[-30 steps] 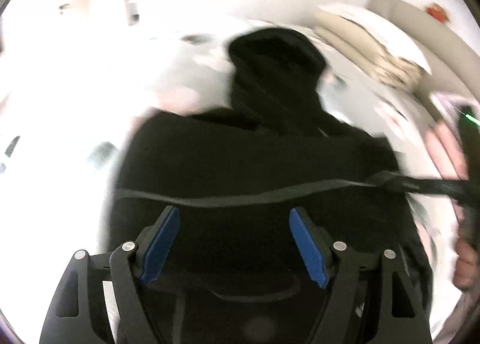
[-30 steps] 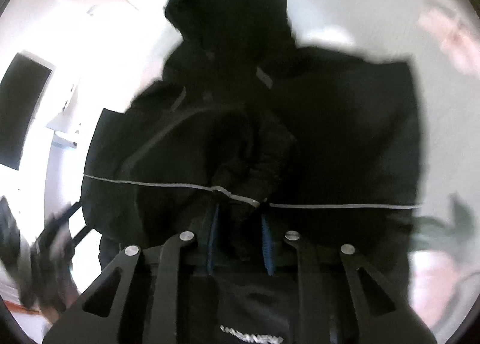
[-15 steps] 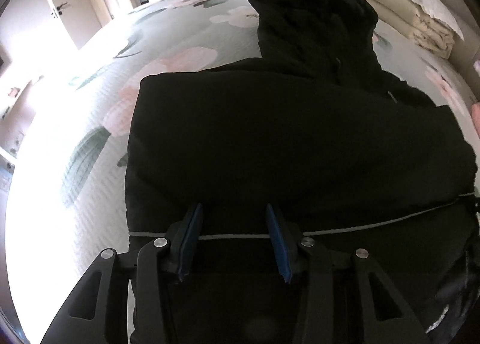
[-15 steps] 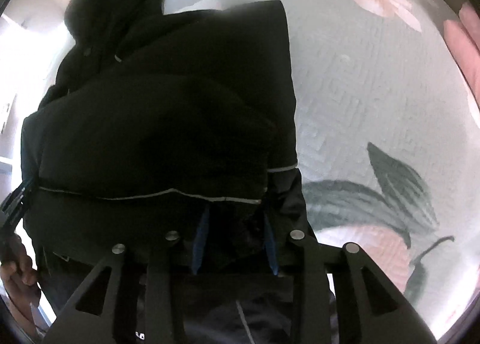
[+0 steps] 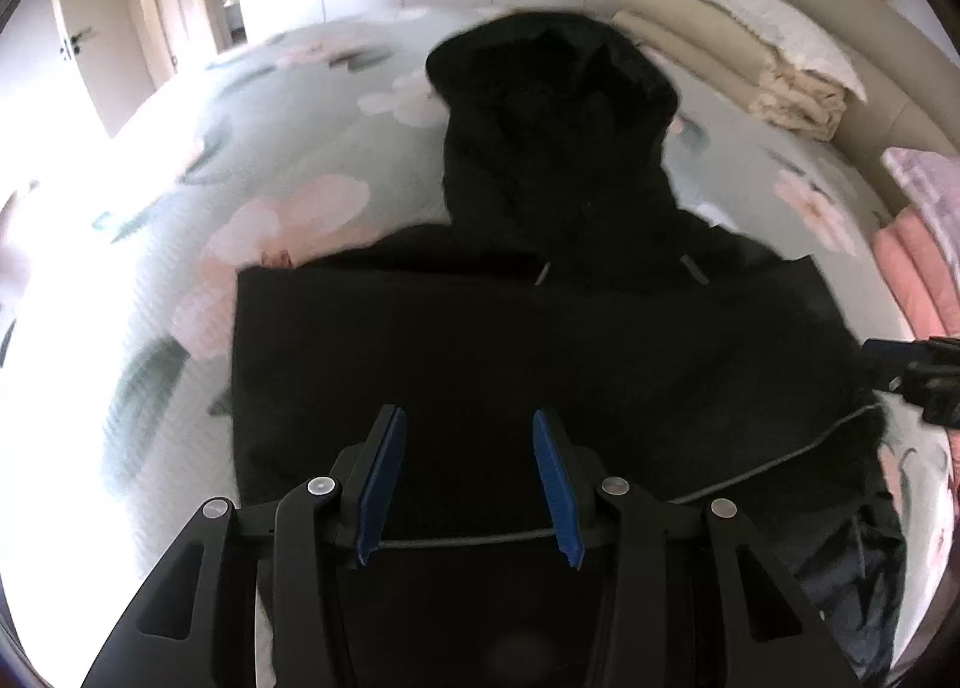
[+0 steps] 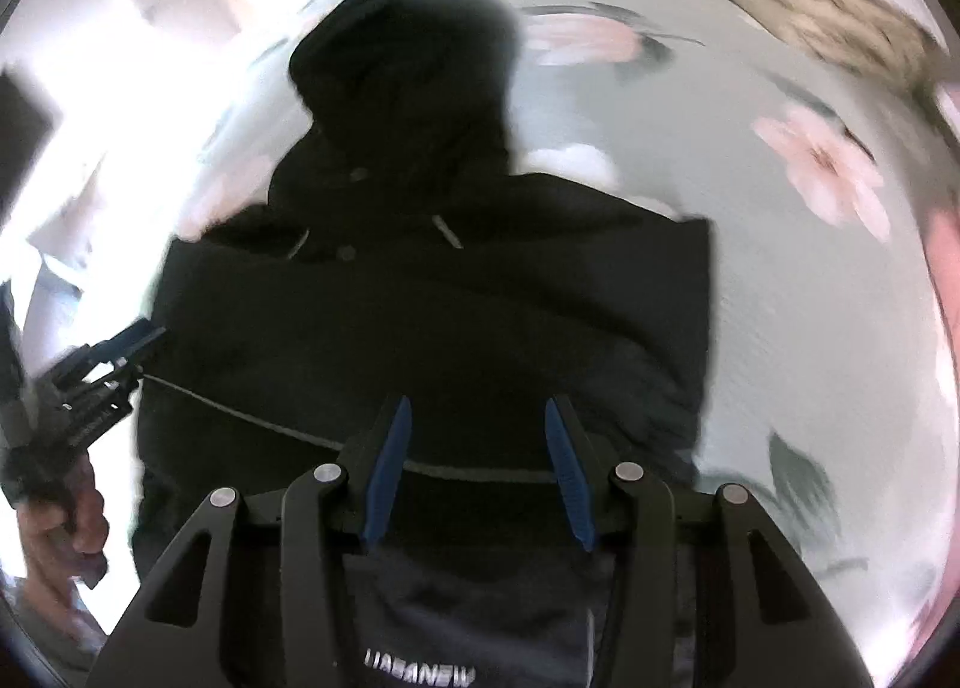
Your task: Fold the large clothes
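Black hooded jacket (image 5: 528, 340) lies folded on the floral bedspread (image 5: 276, 196), hood toward the bed's far edge, its body squared into a block with a thin grey hem line running across the near side. Left gripper (image 5: 469, 484) hovers over the near hem with blue pads spread apart, holding nothing. Right gripper (image 6: 477, 469) does likewise over the same hem, jaws parted and empty. Folded cream bedding (image 5: 738, 46) sits by the headboard, pink fabric (image 5: 918, 274) at the bed's right edge.
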